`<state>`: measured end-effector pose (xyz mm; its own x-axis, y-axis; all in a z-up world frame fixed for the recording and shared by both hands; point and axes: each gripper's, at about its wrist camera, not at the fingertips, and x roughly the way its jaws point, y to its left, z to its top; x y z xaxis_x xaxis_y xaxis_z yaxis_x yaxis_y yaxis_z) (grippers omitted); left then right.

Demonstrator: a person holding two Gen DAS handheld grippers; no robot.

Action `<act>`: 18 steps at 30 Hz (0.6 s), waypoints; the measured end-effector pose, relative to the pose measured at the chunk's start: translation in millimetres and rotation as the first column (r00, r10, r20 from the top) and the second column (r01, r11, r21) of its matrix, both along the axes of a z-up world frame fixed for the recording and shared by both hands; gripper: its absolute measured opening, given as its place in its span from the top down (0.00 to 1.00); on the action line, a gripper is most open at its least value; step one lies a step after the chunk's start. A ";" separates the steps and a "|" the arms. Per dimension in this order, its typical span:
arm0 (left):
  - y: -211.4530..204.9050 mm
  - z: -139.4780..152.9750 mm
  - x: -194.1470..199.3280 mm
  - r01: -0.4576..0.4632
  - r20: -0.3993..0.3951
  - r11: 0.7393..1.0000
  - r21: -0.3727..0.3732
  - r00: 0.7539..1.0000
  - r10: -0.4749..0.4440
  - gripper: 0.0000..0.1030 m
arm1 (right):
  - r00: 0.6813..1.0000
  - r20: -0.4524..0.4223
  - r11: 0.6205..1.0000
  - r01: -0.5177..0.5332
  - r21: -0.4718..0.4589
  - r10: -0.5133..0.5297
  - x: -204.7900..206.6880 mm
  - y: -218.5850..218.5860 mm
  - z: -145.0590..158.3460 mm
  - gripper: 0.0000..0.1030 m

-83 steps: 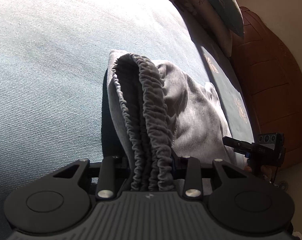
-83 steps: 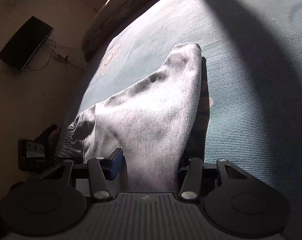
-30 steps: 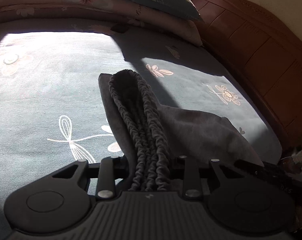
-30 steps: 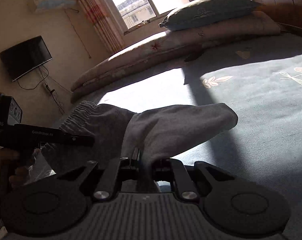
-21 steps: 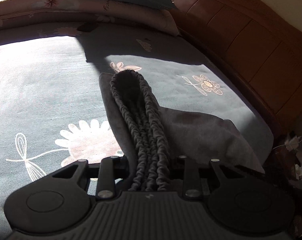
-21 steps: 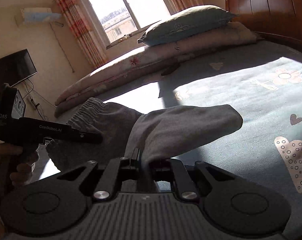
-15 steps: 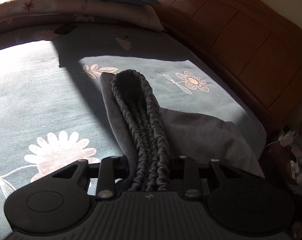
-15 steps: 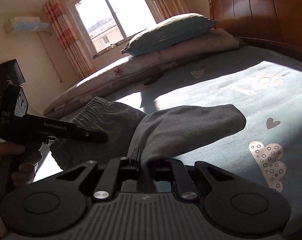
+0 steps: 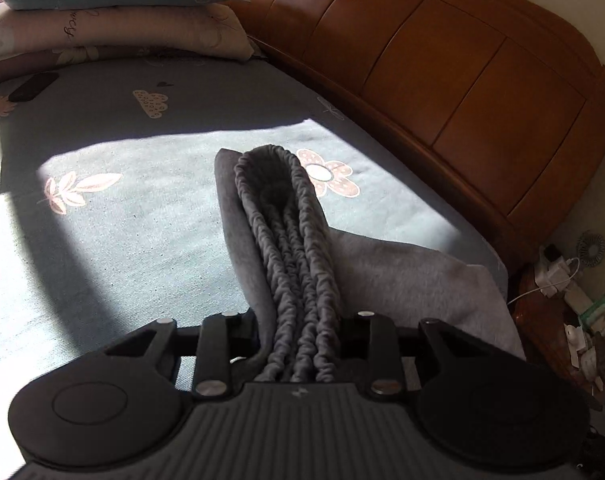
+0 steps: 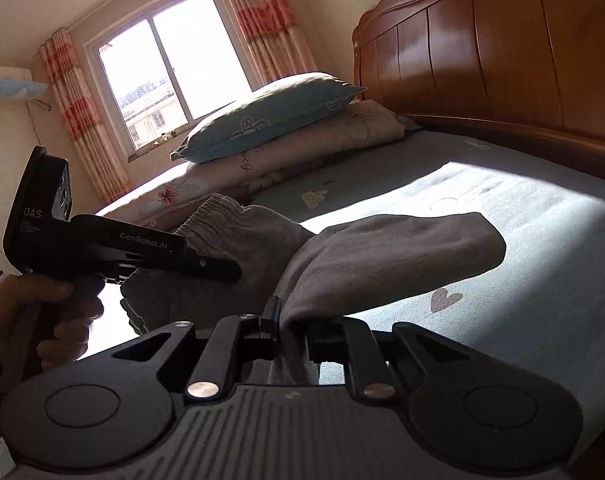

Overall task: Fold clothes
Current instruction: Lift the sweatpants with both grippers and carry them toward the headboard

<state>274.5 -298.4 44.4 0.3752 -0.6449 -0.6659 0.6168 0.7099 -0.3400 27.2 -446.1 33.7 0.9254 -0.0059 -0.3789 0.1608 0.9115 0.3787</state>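
Left gripper (image 9: 300, 332) clamping grey trousers (image 9: 286, 240) waistband, right gripper (image 10: 292, 334) pinching a fold, fingertips hidden by cloth.

right tongs (image 10: 292, 330) clamp grey pants (image 10: 382, 256) | left tongs (image 10: 230, 268) grip waistband (image 10: 206, 216)

Black matte tongs (image 10: 292, 330) with ribbed grey housing, round side discs, silver screws; white "GenRobot.AI" and "DAS" lettering on the left tongs (image 10: 222, 270).

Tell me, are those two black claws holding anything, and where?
Both hold one grey fleece pair of trousers: the left gripper clamps its gathered elastic waistband, the right gripper pinches a fold of the leg end.
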 end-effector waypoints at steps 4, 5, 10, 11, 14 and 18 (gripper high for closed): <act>-42.9 0.8 15.8 0.049 0.016 0.999 -0.003 0.999 -0.049 0.71 | 0.998 0.020 0.998 0.067 -0.004 -0.067 6.9 -18.1 -4.8 0.84; -54.5 0.3 20.2 0.061 0.019 0.998 -0.004 0.998 -0.061 0.71 | 0.996 0.025 0.996 0.084 -0.005 -0.083 8.6 -22.6 -6.0 0.84; -103.8 -4.2 35.0 0.115 0.032 0.993 -0.002 0.993 -0.115 0.71 | 0.985 0.049 0.986 0.164 -0.011 -0.163 16.8 -42.5 -12.7 0.83; -110.6 -4.8 36.8 0.123 0.034 0.992 0.000 0.992 -0.122 0.71 | 0.983 0.053 0.984 0.178 -0.013 -0.177 18.7 -45.5 -14.5 0.83; -131.5 -5.0 43.1 0.141 0.039 0.990 0.005 0.989 -0.141 0.72 | 0.974 0.063 0.976 0.217 -0.011 -0.216 26.0 -55.6 -20.7 0.82; -160.5 -2.6 51.4 0.172 0.058 0.985 0.030 0.983 -0.174 0.72 | 0.962 0.070 0.965 0.263 0.020 -0.264 34.1 -68.0 -28.6 0.81</act>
